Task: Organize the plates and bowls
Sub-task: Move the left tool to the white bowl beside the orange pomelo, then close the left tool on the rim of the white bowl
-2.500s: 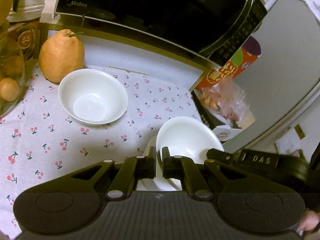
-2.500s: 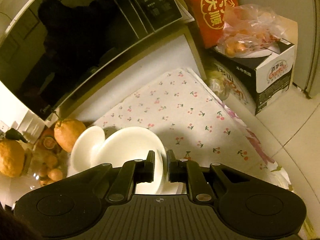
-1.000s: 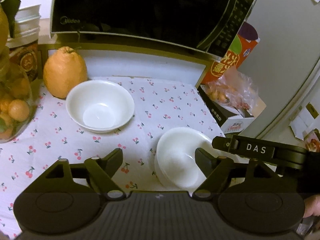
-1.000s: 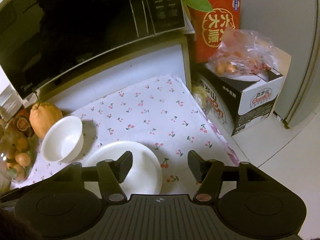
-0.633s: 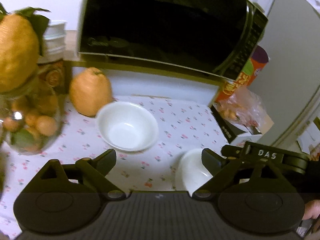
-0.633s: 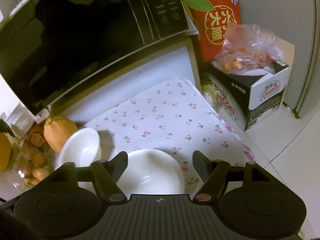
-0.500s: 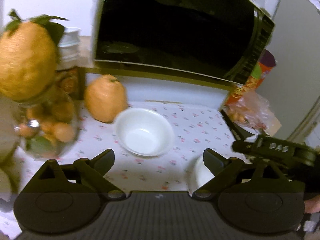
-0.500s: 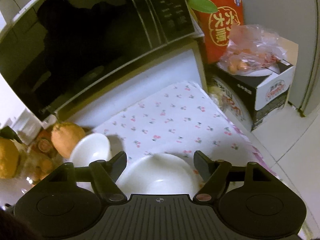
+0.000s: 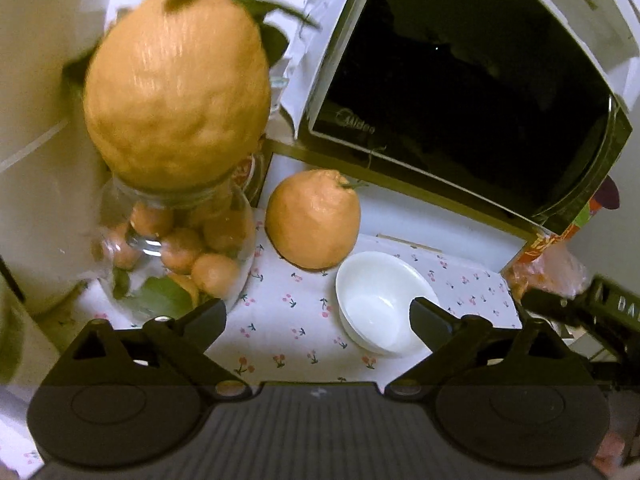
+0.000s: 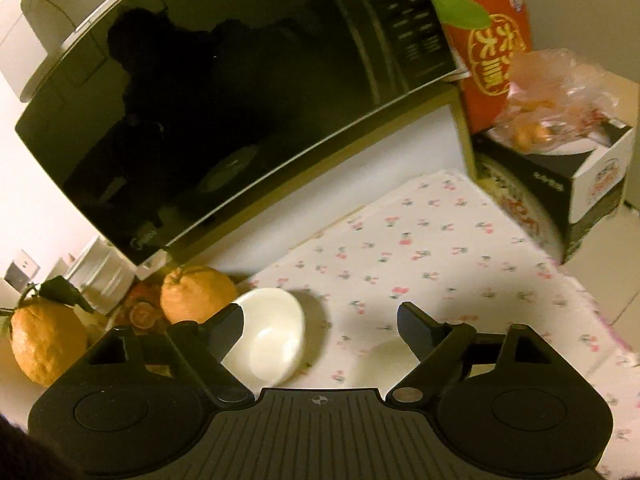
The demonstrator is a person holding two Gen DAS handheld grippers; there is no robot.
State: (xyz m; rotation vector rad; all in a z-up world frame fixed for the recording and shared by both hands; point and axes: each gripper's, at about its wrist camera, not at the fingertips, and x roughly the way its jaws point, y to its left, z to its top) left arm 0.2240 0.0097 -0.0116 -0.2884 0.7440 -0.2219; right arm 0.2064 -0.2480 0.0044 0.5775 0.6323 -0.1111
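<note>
Bowl [image 9: 380, 304], white and glazed, sits upright on the cherry-print cloth [image 9: 288, 320] just in front of a large orange citrus fruit [image 9: 313, 219], in the left wrist view. The left gripper [image 9: 316, 314] stands wide apart with nothing between its jaws; one fingertip overlaps the bowl's near rim. It looks like ceramic or glass: rigid, smooth, breakable and slippery, so I would pinch the thin rim wall, one pad inside, one outside.

From the right wrist camera the same bowl [image 10: 268, 338] shows by the fruit [image 10: 196, 292], below the microwave [image 10: 240, 96]. The right gripper [image 10: 320, 326] has just been opening and holds nothing.
</note>
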